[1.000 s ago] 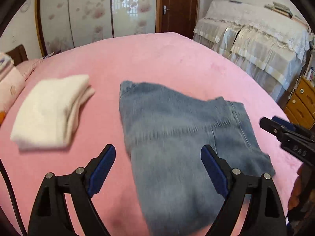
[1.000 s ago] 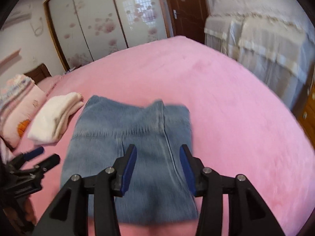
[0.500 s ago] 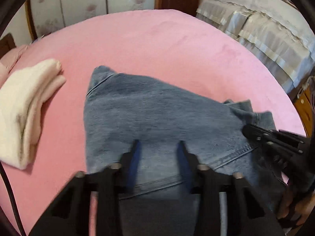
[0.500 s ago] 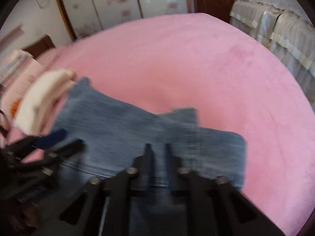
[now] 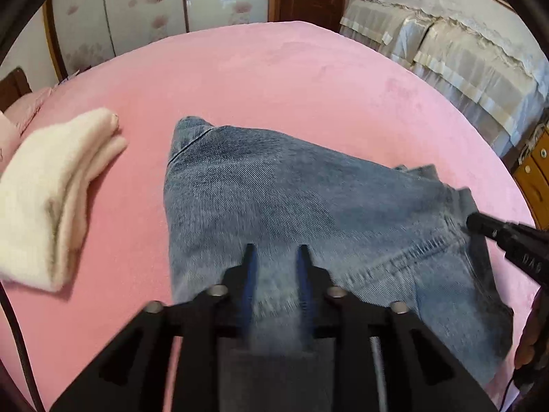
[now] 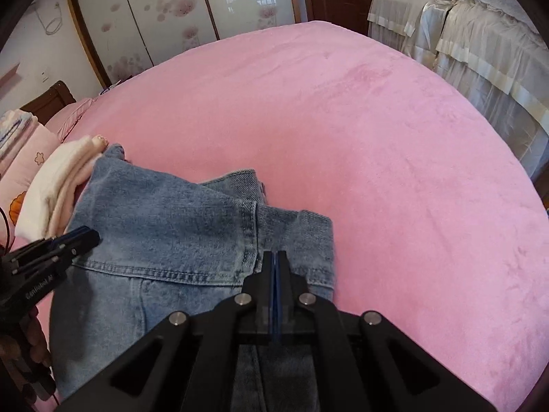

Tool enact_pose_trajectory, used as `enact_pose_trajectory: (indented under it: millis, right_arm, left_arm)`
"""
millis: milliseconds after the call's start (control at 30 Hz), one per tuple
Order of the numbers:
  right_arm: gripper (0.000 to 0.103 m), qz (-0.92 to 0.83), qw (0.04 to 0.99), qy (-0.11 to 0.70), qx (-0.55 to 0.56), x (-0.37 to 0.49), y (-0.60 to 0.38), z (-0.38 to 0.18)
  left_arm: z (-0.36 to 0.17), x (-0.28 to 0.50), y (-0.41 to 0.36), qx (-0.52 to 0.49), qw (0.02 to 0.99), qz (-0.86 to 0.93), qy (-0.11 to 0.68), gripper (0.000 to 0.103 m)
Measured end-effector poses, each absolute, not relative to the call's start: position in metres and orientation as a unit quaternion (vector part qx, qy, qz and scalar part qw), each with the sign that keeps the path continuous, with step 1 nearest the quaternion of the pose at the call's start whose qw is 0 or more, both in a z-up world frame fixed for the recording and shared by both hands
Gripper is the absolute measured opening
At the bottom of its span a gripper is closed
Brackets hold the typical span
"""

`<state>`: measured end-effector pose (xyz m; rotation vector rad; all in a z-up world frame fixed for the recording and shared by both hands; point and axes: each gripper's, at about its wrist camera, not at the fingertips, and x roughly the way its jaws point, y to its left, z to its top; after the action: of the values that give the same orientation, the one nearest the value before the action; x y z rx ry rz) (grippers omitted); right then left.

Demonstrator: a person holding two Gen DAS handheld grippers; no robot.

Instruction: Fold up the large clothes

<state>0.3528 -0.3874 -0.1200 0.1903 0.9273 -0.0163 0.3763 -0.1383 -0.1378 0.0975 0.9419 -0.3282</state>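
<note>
Both sets of jaws have drawn in since a second ago, when they stood wide apart above the denim, and the jeans have been dragged into a skewed, partly doubled shape. At the far left of the pink bed (image 5: 308,68) a folded cream garment (image 5: 51,199) lies flat, close beside the jeans but, in the left wrist view, with a strip of pink bedcover between them; in the right wrist view its edge seems to meet the denim's far corner. Next to it the jeans (image 5: 274,199) spread across the near middle of the bed, one corner pointing away toward the wardrobe doors (image 5: 144,7), a stitched hem running diagonally toward the right. The left gripper (image 5: 274,257) sits over the near edge of the denim, its jaws narrowed to a small gap with blurred fabric between them; whether they actually pinch the cloth cannot be told. Further right, the right gripper (image 6: 275,257) has its jaws pressed together with only a thin blue line showing, clamped on the jeans' near edge beside a folded-over seam. Beyond the bed on the right stands a draped, cream-covered piece of furniture (image 5: 463,51).
</note>
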Motion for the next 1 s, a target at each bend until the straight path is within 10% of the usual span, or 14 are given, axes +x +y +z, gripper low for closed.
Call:
enact_pose_trajectory:
  millis: [33, 100, 700, 1000]
  right_arm:
    - [0.004, -0.006, 0.891, 0.445, 0.093, 0.348, -0.388, -0.115]
    - [0.005, -0.001, 0.894, 0.439, 0.096, 0.339, -0.385, -0.103]
    - [0.074, -0.002, 0.935, 0.353, 0.026, 0.222, -0.334, 0.024]
    - [0.075, 0.006, 0.938, 0.348, 0.011, 0.193, -0.330, 0.041]
  left_arm:
    - [-0.133, 0.371, -0.138, 0.049, 0.878, -0.157, 0.449, 0.069]
    - [-0.118, 0.357, -0.134, 0.062, 0.890, -0.132, 0.432, 0.089]
    - [0.004, 0.251, -0.073, 0.040, 0.911, -0.118, 0.394, 0.089]
    - [0.009, 0.230, -0.070, 0.016, 0.897, -0.146, 0.416, 0.089]
